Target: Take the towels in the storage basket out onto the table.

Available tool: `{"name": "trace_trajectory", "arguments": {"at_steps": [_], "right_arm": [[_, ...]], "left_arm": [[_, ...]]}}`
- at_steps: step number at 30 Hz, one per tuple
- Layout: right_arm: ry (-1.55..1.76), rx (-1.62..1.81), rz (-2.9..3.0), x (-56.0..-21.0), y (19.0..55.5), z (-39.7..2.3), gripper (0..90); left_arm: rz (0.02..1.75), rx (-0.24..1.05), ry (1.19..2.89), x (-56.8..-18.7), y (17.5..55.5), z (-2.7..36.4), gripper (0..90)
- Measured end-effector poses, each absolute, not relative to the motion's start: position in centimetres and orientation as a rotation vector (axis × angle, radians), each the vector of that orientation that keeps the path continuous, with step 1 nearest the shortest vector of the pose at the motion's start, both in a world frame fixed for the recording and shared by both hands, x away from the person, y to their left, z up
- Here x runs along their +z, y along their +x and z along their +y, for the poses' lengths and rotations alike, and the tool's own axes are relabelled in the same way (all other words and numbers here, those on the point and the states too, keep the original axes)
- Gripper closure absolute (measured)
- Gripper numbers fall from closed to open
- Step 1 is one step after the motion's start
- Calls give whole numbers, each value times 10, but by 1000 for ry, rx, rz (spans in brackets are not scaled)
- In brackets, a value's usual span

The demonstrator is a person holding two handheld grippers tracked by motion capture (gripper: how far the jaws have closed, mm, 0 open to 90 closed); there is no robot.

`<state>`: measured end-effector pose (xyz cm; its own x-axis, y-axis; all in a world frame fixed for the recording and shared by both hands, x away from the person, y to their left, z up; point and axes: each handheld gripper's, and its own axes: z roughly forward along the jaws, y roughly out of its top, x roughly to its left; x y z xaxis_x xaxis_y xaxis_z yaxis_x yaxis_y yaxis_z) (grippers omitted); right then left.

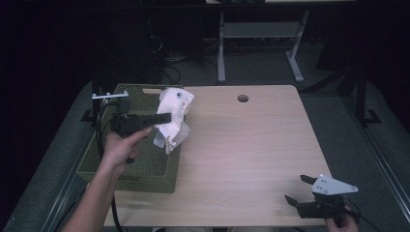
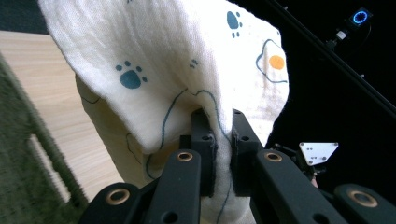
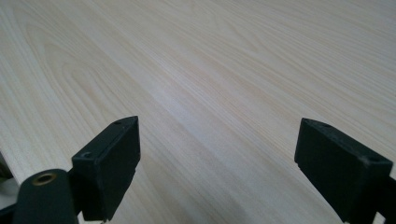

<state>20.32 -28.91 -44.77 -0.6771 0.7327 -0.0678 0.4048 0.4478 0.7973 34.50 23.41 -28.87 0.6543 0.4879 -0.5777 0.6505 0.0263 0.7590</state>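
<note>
Being lifted from the basket [image 1: 126,170], the cloth [image 1: 174,116] is pinched by the left gripper [image 1: 167,117]; release toward three o'clock is judged next.

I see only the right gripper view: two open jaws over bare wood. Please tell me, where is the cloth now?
Observer: The cloth hangs from the left gripper, at the right edge of the green basket.
Operator: Is the grip firm, or only touching?
Observer: In the left gripper view the jaws are shut on a fold of the cloth, which drapes over them.
Operator: What does the cloth look like?
Observer: It is cream, printed with blue paw marks and an orange spot.
Operator: And where is my right gripper?
Observer: The right gripper sits open at the near right corner of the table.
</note>
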Motion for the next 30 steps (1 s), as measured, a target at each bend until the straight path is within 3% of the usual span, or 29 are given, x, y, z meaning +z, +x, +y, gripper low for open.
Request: {"name": "trace_trajectory", "arguments": {"at_steps": [9,30], "right_arm": [[961,1115,2300,-448,203,-292,140],[973,1146,2279,-447,202,-294,140]], "left_arm": [[938,-190,1650,-297,357,197,840],[965,-128,1798,-339,370,84,836]]}}
